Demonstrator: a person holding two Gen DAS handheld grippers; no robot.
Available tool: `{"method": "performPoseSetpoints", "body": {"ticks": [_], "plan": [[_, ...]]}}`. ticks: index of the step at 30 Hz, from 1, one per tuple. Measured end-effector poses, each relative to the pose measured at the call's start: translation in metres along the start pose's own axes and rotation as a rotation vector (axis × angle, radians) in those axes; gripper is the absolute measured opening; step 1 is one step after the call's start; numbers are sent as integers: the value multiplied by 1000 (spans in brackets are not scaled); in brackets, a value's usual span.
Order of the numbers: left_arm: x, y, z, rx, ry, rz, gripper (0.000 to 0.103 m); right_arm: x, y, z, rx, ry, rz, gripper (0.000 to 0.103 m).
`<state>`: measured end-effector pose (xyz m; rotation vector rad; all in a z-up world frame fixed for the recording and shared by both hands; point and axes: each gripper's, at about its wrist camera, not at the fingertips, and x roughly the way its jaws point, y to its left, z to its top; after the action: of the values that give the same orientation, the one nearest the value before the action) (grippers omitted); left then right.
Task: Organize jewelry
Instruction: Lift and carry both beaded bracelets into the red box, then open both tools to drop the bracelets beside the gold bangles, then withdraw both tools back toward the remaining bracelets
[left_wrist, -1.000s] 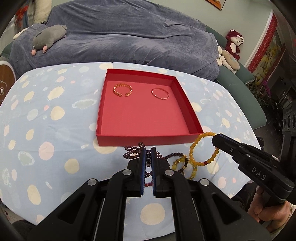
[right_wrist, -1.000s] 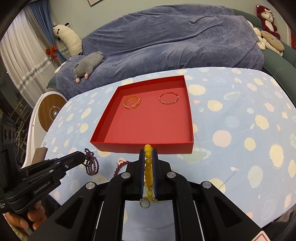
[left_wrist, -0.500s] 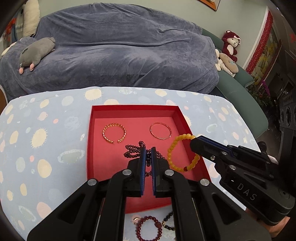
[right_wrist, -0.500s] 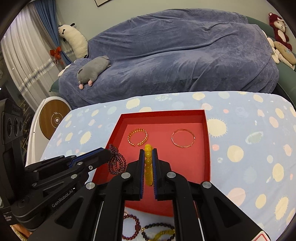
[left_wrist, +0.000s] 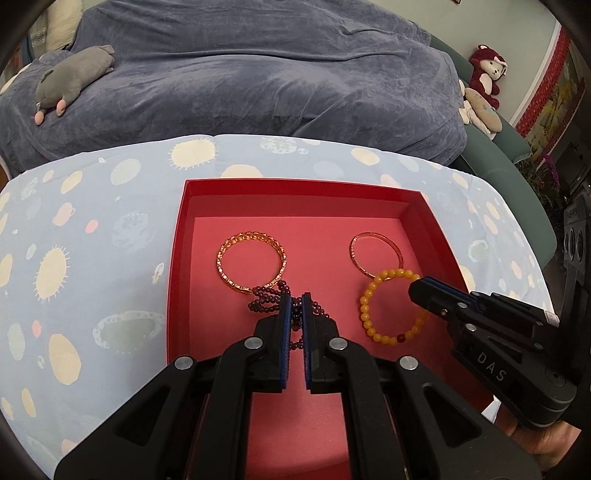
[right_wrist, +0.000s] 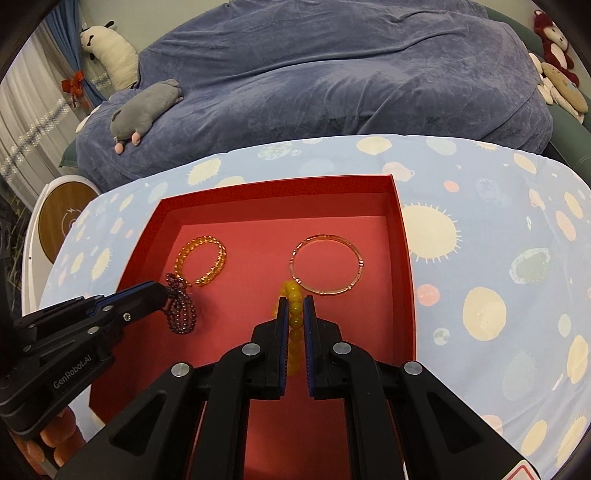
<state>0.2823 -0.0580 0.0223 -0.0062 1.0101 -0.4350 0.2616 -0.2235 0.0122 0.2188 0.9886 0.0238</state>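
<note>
A red tray (left_wrist: 177, 258) (right_wrist: 404, 258) lies on the spotted cloth. In it are a gold open bangle (left_wrist: 251, 264) (right_wrist: 201, 264) at left and a thin gold bangle (left_wrist: 375, 254) (right_wrist: 327, 264) at right. My left gripper (left_wrist: 295, 301) (right_wrist: 166, 291) is shut on a dark purple bead bracelet (left_wrist: 266, 301) (right_wrist: 181, 308), low over the tray floor below the open bangle. My right gripper (right_wrist: 295, 304) (left_wrist: 415, 286) is shut on a yellow bead bracelet (left_wrist: 391, 306) (right_wrist: 293, 314), which hangs just below the thin bangle.
The table wears a light blue cloth with pale spots (left_wrist: 92, 229). Behind it is a sofa under a blue-grey cover (left_wrist: 258, 74) with a grey plush toy (left_wrist: 70, 85) and red and beige plush toys (left_wrist: 484, 85). A round wooden-topped stand (right_wrist: 62, 218) is at left.
Both grippers have moved forward from the table's front edge to over the tray, each carrying its bracelet. They now hold them low inside the tray, close to the two bangles.
</note>
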Motion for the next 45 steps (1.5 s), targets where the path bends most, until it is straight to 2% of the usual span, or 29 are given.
{"method": "performPoseSetpoints", "body": {"ticks": [3, 5, 7, 8, 9, 10, 19, 30, 38, 45], "plan": [[0, 2, -2, -3, -15, 4, 6, 0, -3, 1, -11, -11, -32, 8], [-2, 3, -3, -11, -32, 14, 6, -4, -4, 1, -15, -31, -52, 15], [-8, 3, -3, -19, -57, 25, 15, -12, -6, 0, -12, -54, -63, 31], [-12, 3, -4, -24, -70, 31, 27, -16, -6, 0, -9, -67, -67, 36], [-16, 3, -5, -29, -84, 34, 33, -21, -6, -1, -7, -79, -67, 41], [-21, 2, -5, -30, -97, 34, 34, -26, -6, -1, -4, -86, -65, 43], [-59, -5, -24, -28, -120, 41, 35, -68, -1, -22, 1, -115, -56, 43], [-103, -16, -88, -21, -105, 58, 39, -109, 3, -87, -9, -88, -74, 43], [-108, -21, -140, -35, -40, 54, 39, -124, 4, -142, -4, -43, -83, 43], [-90, -25, -169, -33, 20, 56, 39, -125, 4, -174, 1, -3, -87, 43]]}}
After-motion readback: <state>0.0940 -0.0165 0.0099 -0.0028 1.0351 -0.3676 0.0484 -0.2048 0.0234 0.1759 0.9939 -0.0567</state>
